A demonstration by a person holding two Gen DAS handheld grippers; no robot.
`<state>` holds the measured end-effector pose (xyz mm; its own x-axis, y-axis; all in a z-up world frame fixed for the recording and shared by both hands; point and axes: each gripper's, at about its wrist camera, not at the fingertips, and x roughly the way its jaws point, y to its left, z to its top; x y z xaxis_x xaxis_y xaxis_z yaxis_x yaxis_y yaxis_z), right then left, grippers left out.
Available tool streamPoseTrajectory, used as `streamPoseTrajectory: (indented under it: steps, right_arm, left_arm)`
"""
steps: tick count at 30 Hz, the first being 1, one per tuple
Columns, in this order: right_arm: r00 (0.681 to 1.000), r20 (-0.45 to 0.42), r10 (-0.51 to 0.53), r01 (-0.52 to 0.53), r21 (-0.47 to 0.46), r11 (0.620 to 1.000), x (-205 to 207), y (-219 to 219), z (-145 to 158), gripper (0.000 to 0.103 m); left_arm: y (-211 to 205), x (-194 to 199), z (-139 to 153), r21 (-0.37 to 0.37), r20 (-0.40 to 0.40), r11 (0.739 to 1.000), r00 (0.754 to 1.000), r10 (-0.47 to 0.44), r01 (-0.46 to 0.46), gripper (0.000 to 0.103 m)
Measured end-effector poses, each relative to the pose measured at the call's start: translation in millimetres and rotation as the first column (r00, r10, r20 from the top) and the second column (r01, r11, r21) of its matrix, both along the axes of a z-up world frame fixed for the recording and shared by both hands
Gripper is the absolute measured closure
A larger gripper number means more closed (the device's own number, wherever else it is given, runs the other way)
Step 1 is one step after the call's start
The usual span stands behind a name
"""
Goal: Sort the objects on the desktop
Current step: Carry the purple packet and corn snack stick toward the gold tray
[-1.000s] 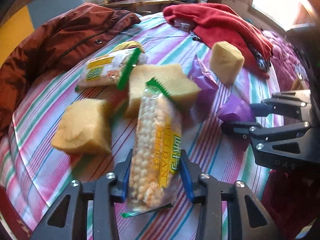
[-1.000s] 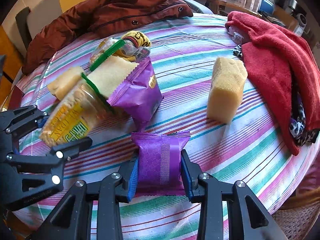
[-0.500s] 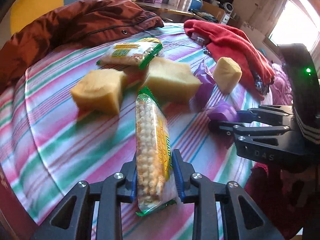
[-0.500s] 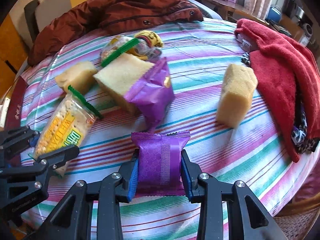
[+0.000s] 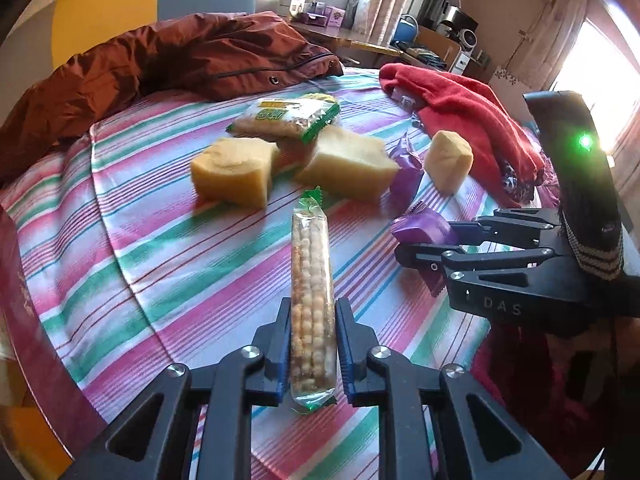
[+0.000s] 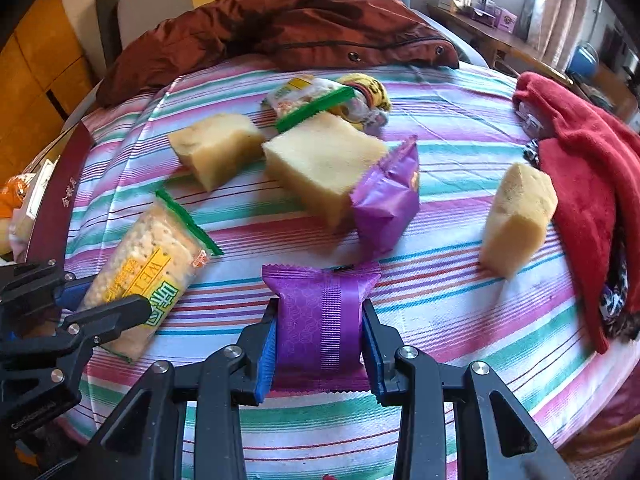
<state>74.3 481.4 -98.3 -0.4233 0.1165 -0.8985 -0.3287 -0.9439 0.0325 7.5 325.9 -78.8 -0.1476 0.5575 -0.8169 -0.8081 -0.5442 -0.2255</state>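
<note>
The second purple packet (image 5: pixel 404 168) is mostly hidden behind the big sponge (image 5: pixel 348 164) from the left side, only its crimped end poking out. Under the green-edged snack bag (image 6: pixel 308 100) a yellow patterned wrapper (image 6: pixel 368 96) shows too little to read. The brown jacket (image 6: pixel 280 28) covers the far rim of the desk (image 6: pixel 440 128), and the clutter on the far shelf (image 5: pixel 316 12) is too small to make out.

I see a glossy clear-plastic corn packet (image 5: pixel 312 312) and a shiny purple foil packet (image 6: pixel 322 320), each pinched between matt black plastic fingers. The yellow sponges (image 6: pixel 320 160) look porous, the striped tablecloth (image 5: pixel 160 264) woven, the red towel (image 6: pixel 580 152) fuzzy.
</note>
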Motion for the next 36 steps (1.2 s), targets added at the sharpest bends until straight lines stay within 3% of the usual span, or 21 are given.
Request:
streamPoseTrajectory:
  steps: [18, 21, 25, 28, 32, 36]
  right_arm:
    - [0.997, -0.074, 0.038, -0.038, 0.000, 0.999, 2.1, -13.5, 14.4, 0.066]
    - [0.996, -0.082, 0.042, -0.042, -0.002, 0.999, 2.3, -14.5, 15.6, 0.066]
    - [0.997, -0.065, 0.039, -0.039, 0.003, 0.999, 1.8, -14.5, 12.7, 0.066]
    - [0.997, -0.069, 0.028, -0.028, -0.002, 1.000, 3.0, -11.8, 13.1, 0.066]
    - [0.998, -0.066, 0.018, -0.019, -0.003, 1.000, 2.6, -8.2, 12.4, 0.066]
    - [0.998, -0.064, 0.024, -0.024, 0.007, 1.000, 1.3, -8.3, 11.8, 0.066]
  left_arm:
    - [-24.5, 6.2, 29.7, 0.096, -0.060, 0.994, 0.996, 0.064, -0.058, 0.086]
    - [-23.9, 4.2, 30.8, 0.076, -0.084, 0.996, 0.995, 0.060, -0.053, 0.085]
    - [-13.0, 0.6, 12.2, 0.018, -0.025, 1.000, 1.000, 0.018, -0.018, 0.085]
    - [-7.1, 1.7, -0.9, -0.017, 0.023, 1.000, 1.000, -0.001, 0.001, 0.078]
    - [1.8, 3.2, -12.3, -0.077, 0.020, 0.997, 1.000, -0.011, 0.012, 0.077]
    - [-3.2, 0.3, -15.2, -0.038, 0.039, 0.999, 0.999, 0.010, -0.008, 0.085]
